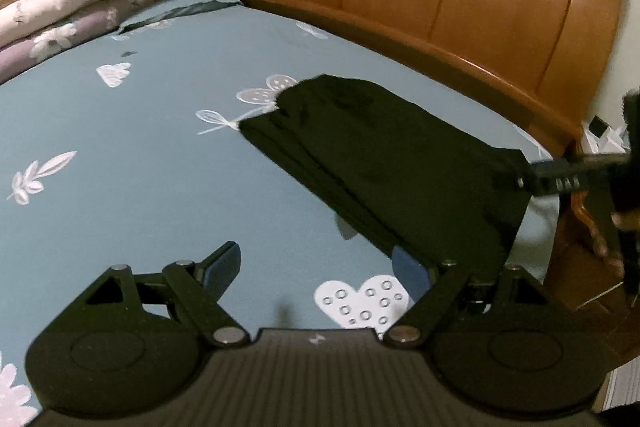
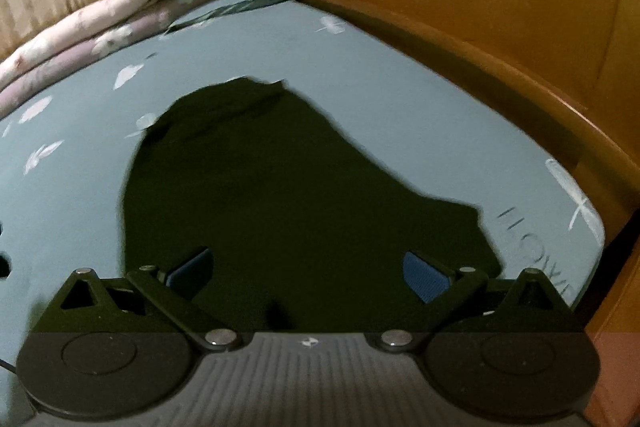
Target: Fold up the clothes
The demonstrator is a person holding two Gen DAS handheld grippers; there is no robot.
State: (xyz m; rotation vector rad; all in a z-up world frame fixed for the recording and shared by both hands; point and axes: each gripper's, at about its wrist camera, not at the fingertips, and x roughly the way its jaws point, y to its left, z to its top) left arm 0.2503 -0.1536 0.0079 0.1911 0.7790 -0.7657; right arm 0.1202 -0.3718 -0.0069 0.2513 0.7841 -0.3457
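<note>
Folding step: black garment (image 2: 280,195) lies part-folded on bedsheet (image 1: 120,147), ahead of both tools.
Left gripper (image 1: 316,267): wide open, empty.
Right gripper (image 2: 308,275): wide open, empty.
Next: likely closing on near edge.

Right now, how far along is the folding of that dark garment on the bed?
Done: the black garment already lies folded in layers on the blue sheet. In hand: nothing; the left gripper and right gripper both stand open above it. Left: perhaps one more fold, hard to judge.
</note>
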